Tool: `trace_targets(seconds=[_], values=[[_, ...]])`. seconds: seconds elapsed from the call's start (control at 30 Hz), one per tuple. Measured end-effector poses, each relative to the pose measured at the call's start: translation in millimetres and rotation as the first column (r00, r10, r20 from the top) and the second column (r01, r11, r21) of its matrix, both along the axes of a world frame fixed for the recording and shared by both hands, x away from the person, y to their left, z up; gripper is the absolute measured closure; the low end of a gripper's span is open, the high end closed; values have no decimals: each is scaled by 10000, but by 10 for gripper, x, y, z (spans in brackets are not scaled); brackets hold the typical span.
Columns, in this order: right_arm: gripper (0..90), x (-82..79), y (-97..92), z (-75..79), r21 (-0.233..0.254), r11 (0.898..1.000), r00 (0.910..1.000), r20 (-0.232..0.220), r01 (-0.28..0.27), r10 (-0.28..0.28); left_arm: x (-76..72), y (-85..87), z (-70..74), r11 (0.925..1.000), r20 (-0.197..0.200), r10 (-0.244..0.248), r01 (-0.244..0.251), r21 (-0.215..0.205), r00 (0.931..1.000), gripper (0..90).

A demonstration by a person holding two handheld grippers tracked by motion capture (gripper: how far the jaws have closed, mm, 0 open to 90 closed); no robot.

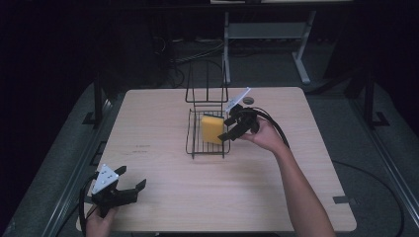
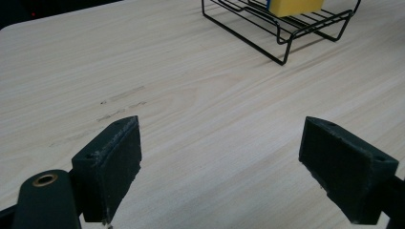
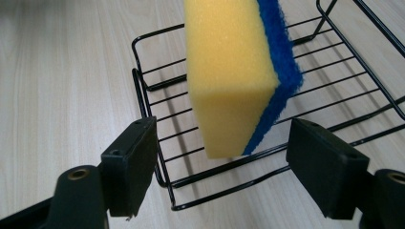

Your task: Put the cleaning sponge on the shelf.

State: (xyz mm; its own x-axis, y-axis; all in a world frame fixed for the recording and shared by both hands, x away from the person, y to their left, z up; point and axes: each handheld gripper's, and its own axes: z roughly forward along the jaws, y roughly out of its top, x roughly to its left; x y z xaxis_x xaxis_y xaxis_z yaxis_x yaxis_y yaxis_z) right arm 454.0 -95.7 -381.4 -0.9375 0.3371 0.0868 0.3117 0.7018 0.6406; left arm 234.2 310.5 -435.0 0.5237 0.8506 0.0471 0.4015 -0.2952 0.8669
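Now, with my right gripper (image 3: 222, 176) spread wide and gripping nothing, the yellow foam sponge with its blue scouring face (image 3: 234, 71) stands on edge in the black wire rack (image 3: 157, 157), so I should back straight out without nudging it.

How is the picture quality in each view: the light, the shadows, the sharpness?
High view: table evenly lit, surroundings almost black, picture somewhat soft. Left gripper view: bright wood, the rack casts a soft shadow. Right gripper view: sponge sharp and strongly coloured, no glare; the near pads slightly soft.
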Motion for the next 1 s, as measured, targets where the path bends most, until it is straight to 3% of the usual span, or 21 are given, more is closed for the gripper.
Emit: trace_targets(seconds=[0.33, 0.53, 1.0], values=[[219, -44, -113, 37, 40, 9997, 9998, -10, 222, -222, -6, 4, 0, 10000, -2, 4, -4, 9, 10000, 138], [204, -108, -162, 54, -315, 9988, 9993, -46, 382, -384, -17, -19, 2, 10000, 6, -72, 72, 42, 10000, 138], [200, -122, -228, 68, -521, 9977, 9990, 6, 439, -440, -16, -5, -1, 10000, -23, -48, 48, 54, 10000, 138]])
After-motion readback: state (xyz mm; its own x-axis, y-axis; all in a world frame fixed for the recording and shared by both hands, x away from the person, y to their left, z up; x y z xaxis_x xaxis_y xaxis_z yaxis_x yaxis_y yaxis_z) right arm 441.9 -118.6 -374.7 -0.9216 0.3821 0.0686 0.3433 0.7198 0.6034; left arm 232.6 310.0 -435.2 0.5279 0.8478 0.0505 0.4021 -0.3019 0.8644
